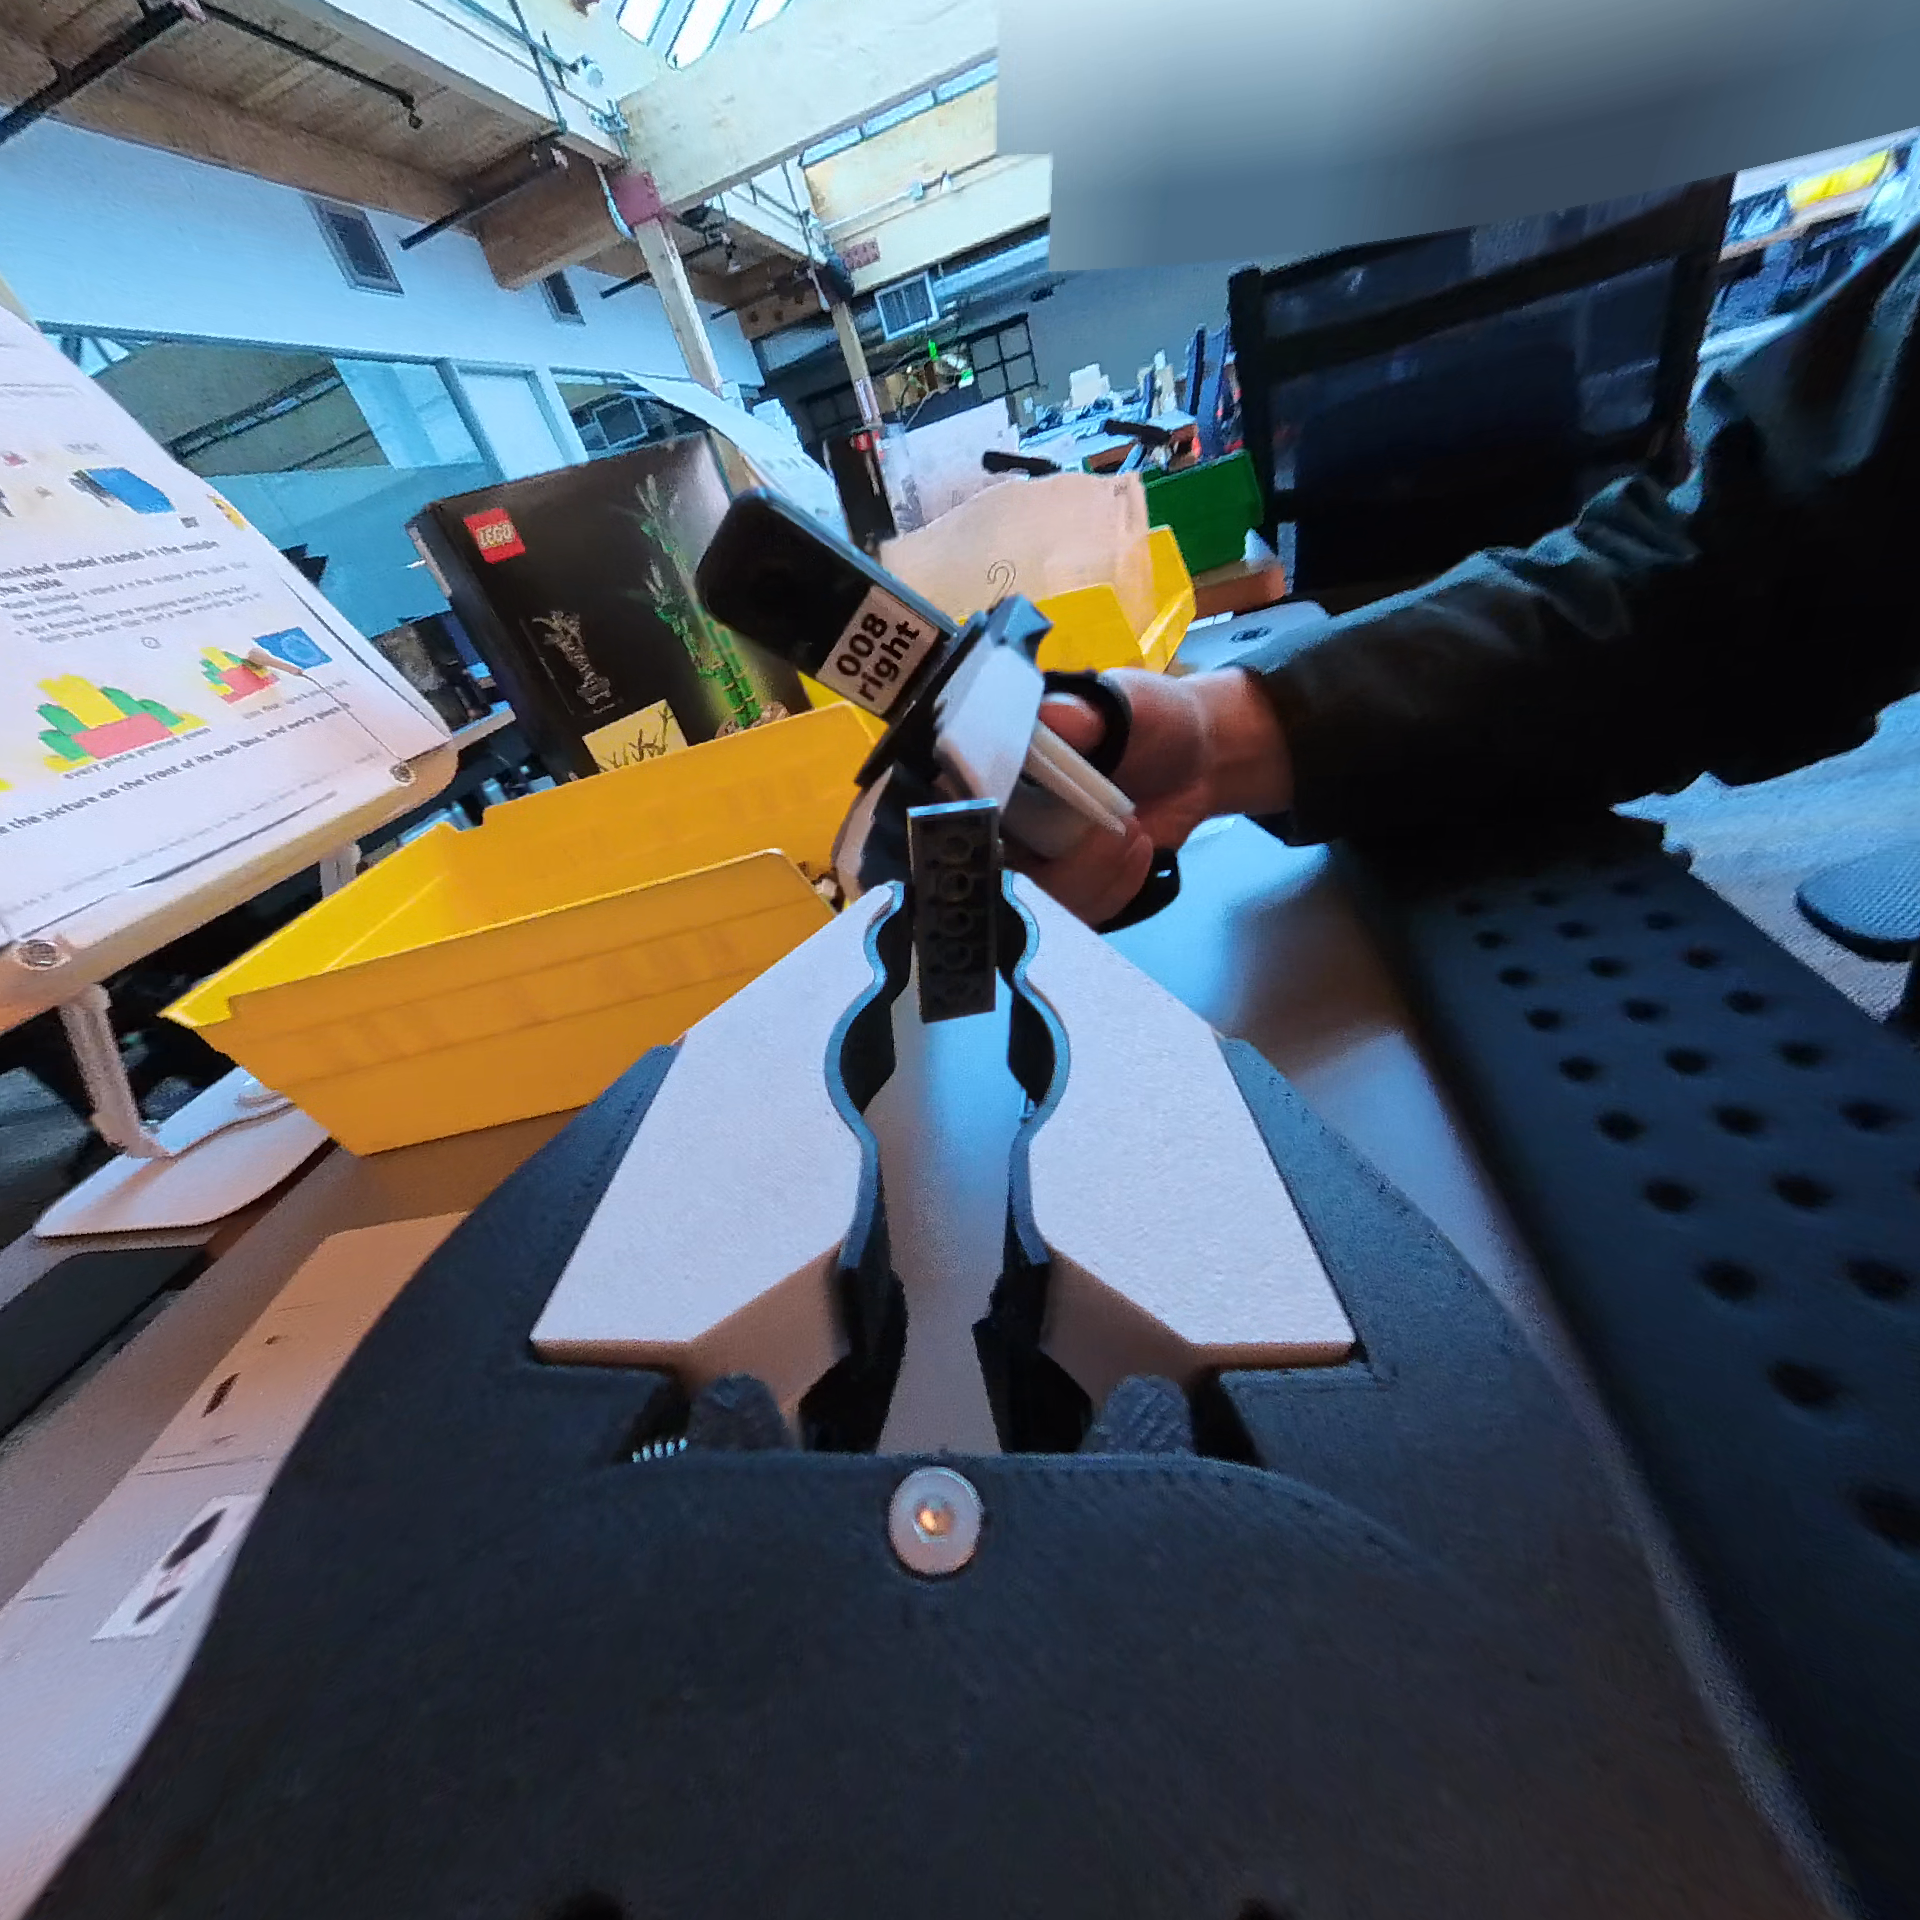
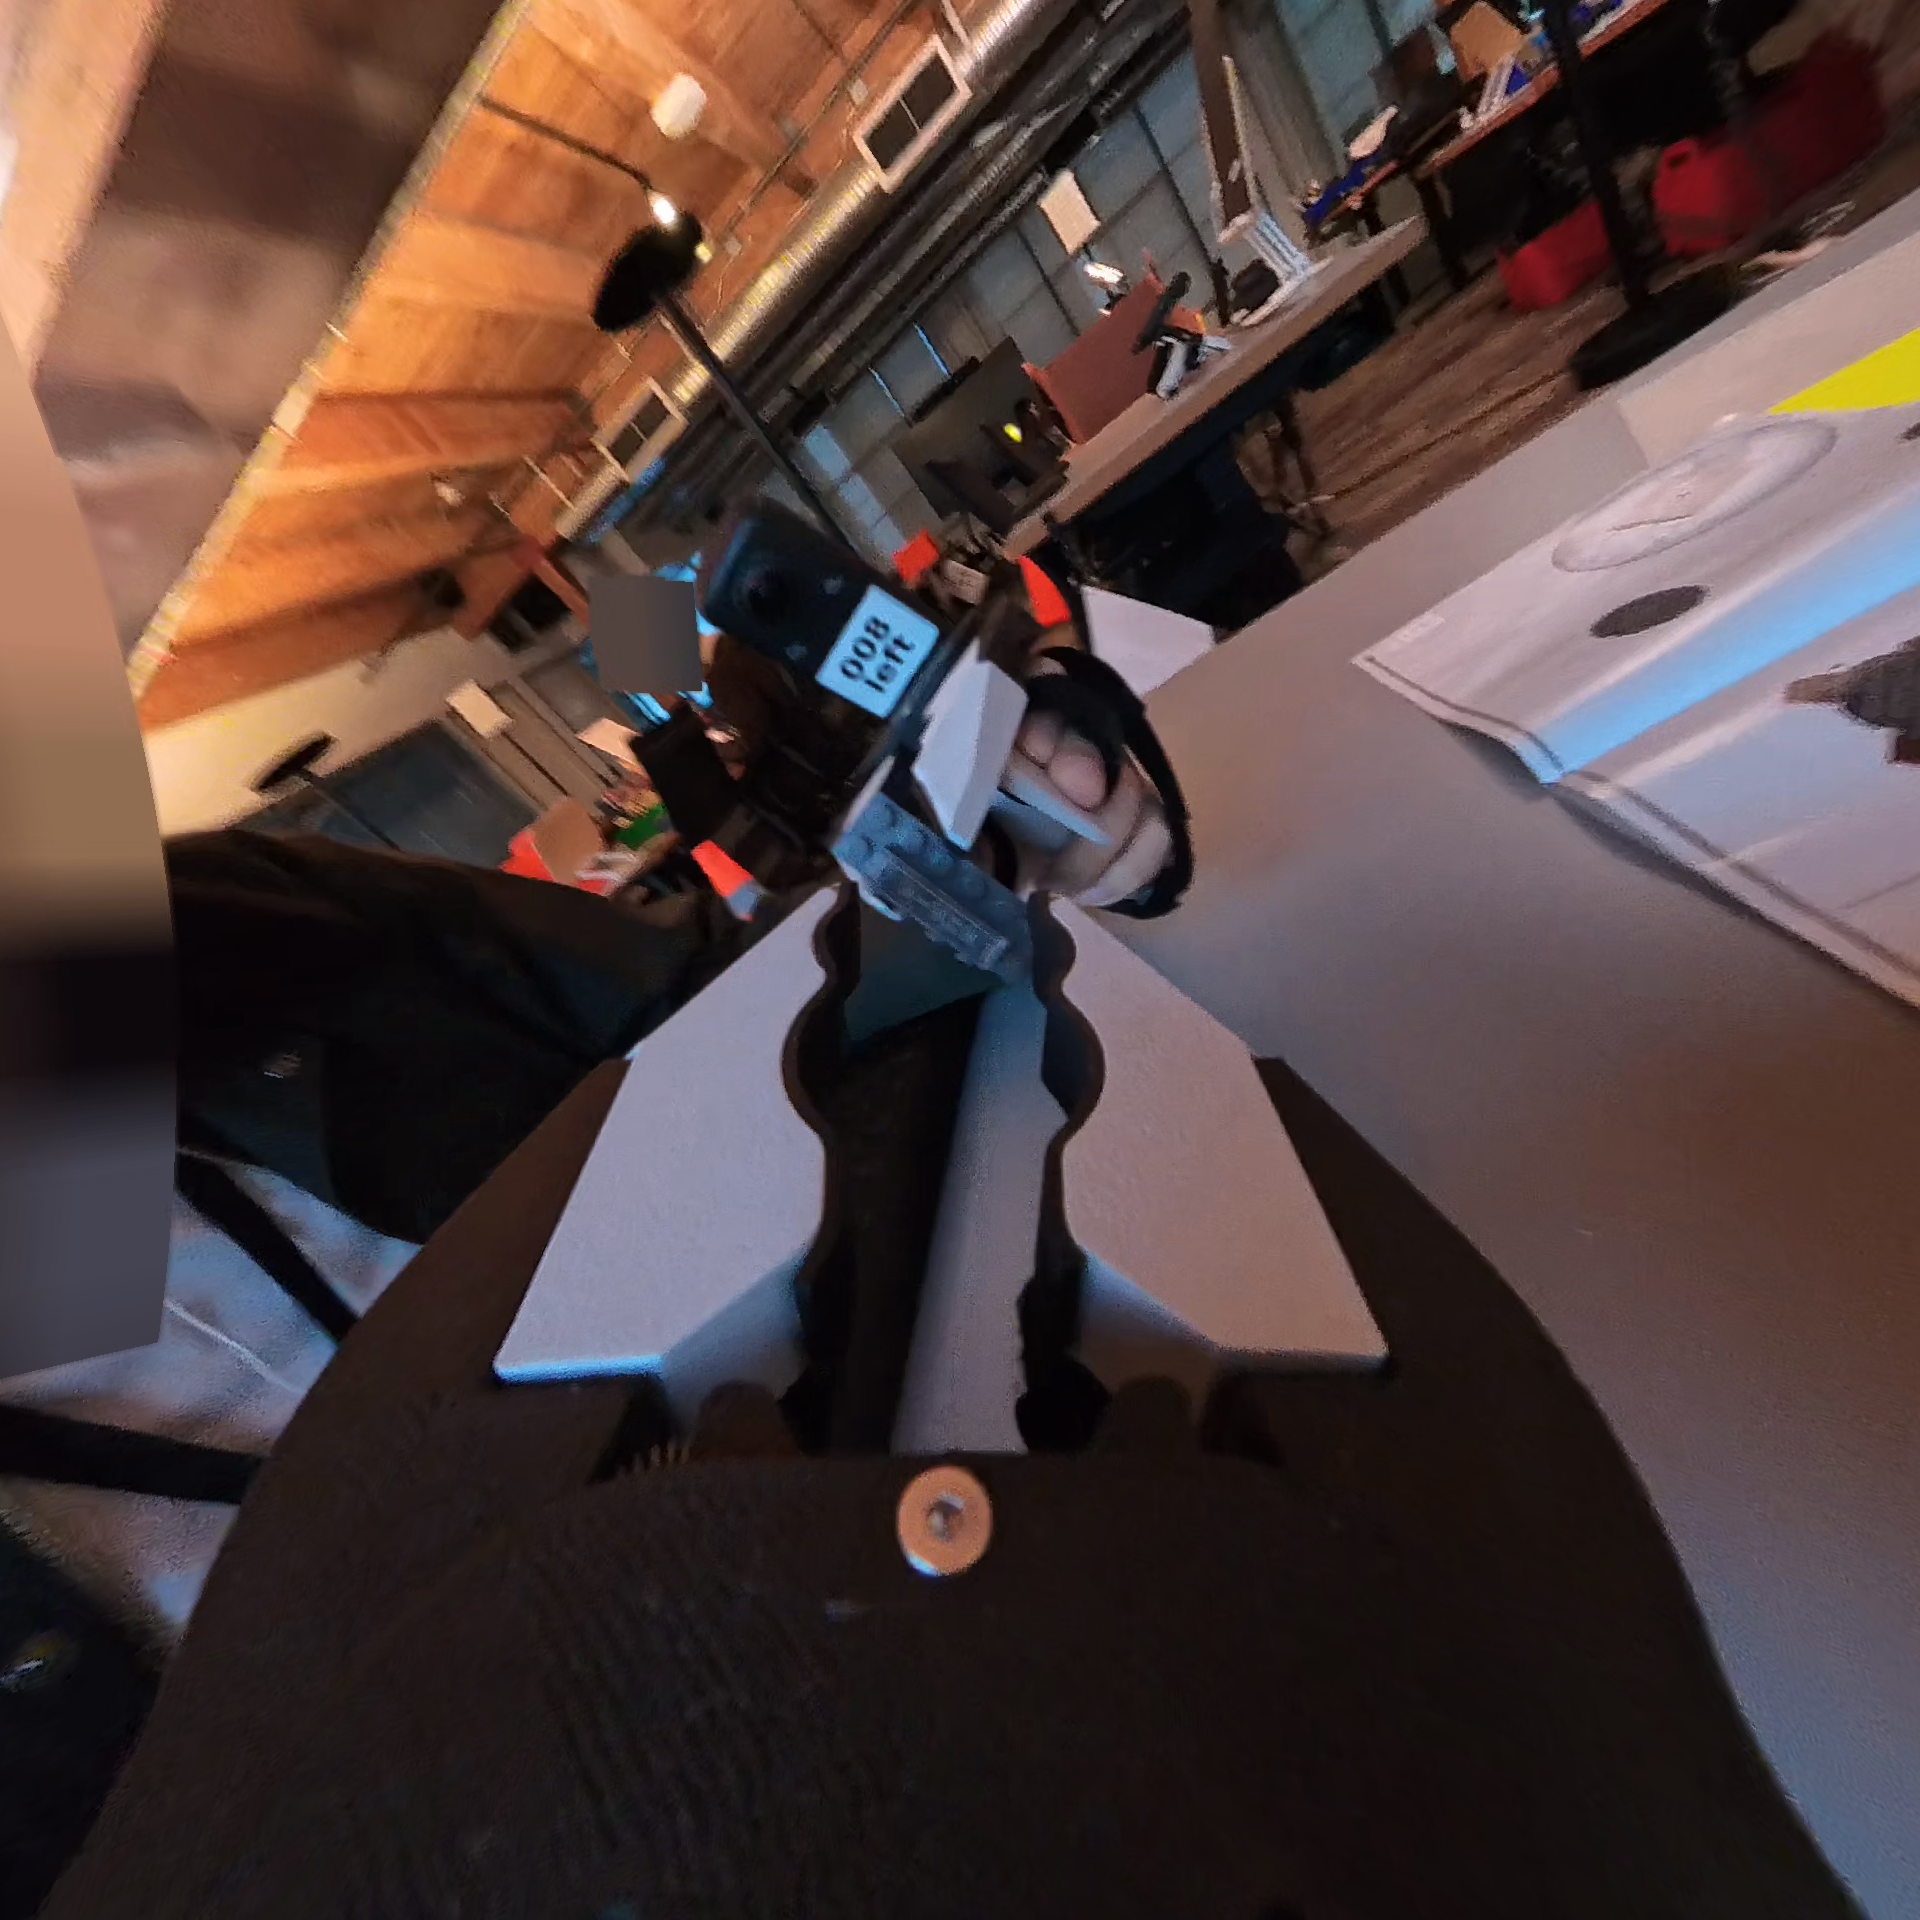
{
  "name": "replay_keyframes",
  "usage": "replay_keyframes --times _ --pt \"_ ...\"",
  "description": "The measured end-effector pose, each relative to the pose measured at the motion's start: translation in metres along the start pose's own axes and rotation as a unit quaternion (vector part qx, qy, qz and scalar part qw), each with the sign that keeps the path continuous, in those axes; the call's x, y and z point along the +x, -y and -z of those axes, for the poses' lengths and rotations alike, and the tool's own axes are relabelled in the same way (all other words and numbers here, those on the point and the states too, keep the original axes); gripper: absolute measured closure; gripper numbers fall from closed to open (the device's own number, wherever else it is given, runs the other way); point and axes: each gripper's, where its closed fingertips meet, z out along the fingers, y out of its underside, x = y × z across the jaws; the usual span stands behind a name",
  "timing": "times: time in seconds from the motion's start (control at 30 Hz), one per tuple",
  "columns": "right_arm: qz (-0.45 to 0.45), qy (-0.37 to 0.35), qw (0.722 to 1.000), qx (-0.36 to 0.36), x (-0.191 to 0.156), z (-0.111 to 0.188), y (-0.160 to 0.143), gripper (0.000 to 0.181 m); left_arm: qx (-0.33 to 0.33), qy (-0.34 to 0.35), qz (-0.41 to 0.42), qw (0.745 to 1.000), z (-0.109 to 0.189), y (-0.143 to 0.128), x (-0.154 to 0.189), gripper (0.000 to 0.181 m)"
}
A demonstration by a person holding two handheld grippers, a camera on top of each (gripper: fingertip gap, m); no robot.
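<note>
Left wrist view: both the left gripper (image 1: 951,914) and right gripper (image 2: 940,925) clamp one grey brick (image 1: 953,909).

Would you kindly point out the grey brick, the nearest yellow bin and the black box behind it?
grey brick (image 1: 952,914), left wrist view, studded face.
yellow bin (image 1: 436,1029), left wrist view, near outer wall.
black box (image 1: 592,623), left wrist view, front panel.

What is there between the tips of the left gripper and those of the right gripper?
A dark grey studded brick lies between the left gripper and the right gripper; both wrist views show it.
</note>
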Motion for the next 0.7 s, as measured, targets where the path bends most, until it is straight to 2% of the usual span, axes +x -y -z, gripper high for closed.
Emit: replay_keyframes --times 0.07,0.17,0.23,0.27,0.37,0.43,0.47,0.53,0.6,0.63,0.7 --pt "-0.004 -0.018 1.000 -0.009 0.004 0.001 -0.002 0.150 0.010 0.002 0.004 1.000 0.002 0.004 -0.001 0.167" --pt "-0.126 0.024 0.991 0.024 0.009 0.004 0.001 0.145 0.006 0.034 -0.057 0.998 0.004 0.007 -0.005 0.167" --pt "-0.154 0.052 0.987 0.021 0.009 0.003 -0.002 0.135 -0.003 0.044 -0.098 0.994 0.003 0.006 -0.003 0.167" --pt "-0.128 0.051 0.990 0.007 0.007 0.000 -0.006 0.130 -0.008 0.042 -0.108 0.993 0.002 0.005 -0.001 0.168" --pt "0.034 0.013 0.999 -0.020 0.000 -0.010 -0.010 0.102 -0.013 0.021 -0.103 0.994 -0.002 0.002 0.007 0.167" --pt "0.043 0.009 0.998 -0.048 -0.003 -0.015 -0.020 0.099 -0.004 0.015 -0.096 0.995 -0.002 0.005 0.009 0.168" --pt "0.051 0.009 0.997 -0.049 -0.003 -0.016 -0.022 0.105 0.002 0.013 -0.097 0.995 -0.002 0.007 0.010 0.168" --pt "0.158 -0.045 0.984 -0.069 0.006 -0.015 -0.025 0.113 0.012 -0.005 -0.083 0.996 -0.001 0.009 0.014 0.167" --pt "0.298 -0.100 0.944 -0.104 0.012 -0.013 -0.028 0.118 0.019 -0.030 -0.055 0.998 -0.002 0.010 0.019 0.167" --pt "0.343 -0.108 0.926 -0.112 0.009 -0.014 -0.030 0.127 0.024 -0.040 -0.046 0.998 -0.002 0.011 0.021 0.167" --pt "0.372 -0.095 0.918 -0.101 -0.002 -0.018 -0.032 0.150 0.029 -0.052 -0.041 0.997 -0.003 0.011 0.024 0.167"
